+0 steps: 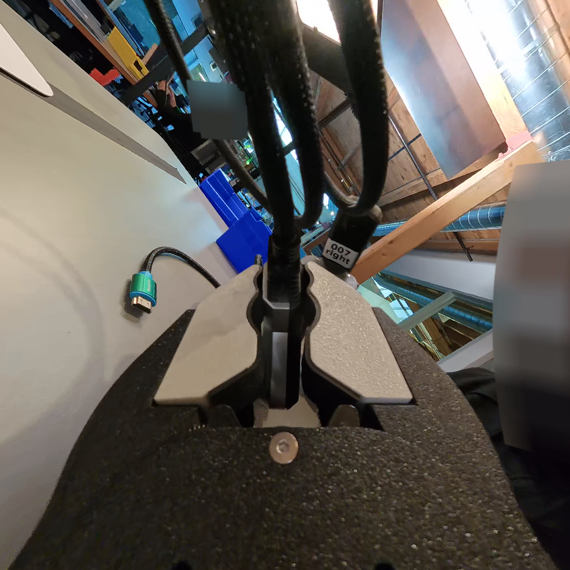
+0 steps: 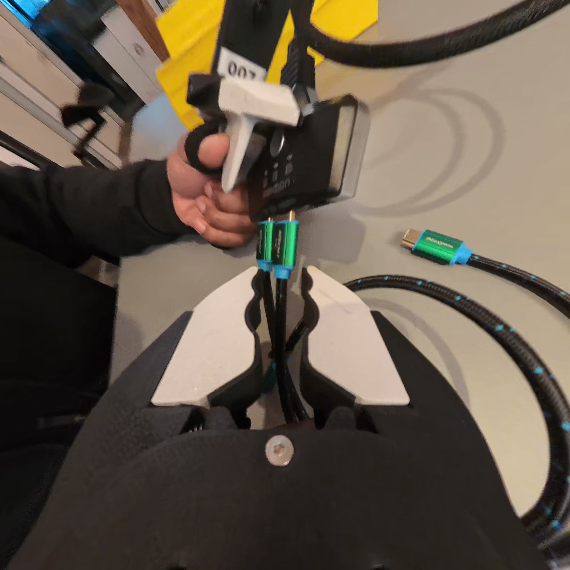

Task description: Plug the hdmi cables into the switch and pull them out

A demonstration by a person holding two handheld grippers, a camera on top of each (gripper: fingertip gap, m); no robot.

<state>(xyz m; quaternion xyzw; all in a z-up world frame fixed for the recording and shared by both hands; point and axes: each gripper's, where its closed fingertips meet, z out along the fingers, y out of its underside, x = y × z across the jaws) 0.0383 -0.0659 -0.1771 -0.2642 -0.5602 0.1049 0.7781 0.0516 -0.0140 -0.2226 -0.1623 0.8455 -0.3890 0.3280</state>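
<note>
Currently left gripper (image 2: pixel 246 135) jaws are clamped on the black HDMI switch (image 2: pixel 308 160), held above the counter (image 2: pixel 462 154). Right gripper (image 2: pixel 279 274) jaws stand apart around two green plugs' (image 2: pixel 285 243) cables; plugs lie straight ahead, long axes in line with the jaws, tips seated in the ports. A third plug (image 2: pixel 435 246) lies loose on the counter.

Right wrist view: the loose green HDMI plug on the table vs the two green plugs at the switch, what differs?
The loose plug lies flat on the grey table, its metal tip fully bare; the paired plugs stand on end, tips mostly inside the black switch, which is held up off the table. The loose plug's cable curls free on the table; the pair's cables run between the fingers of the right claw.

Shared: green shell, blue collar, black braided cable.
</note>
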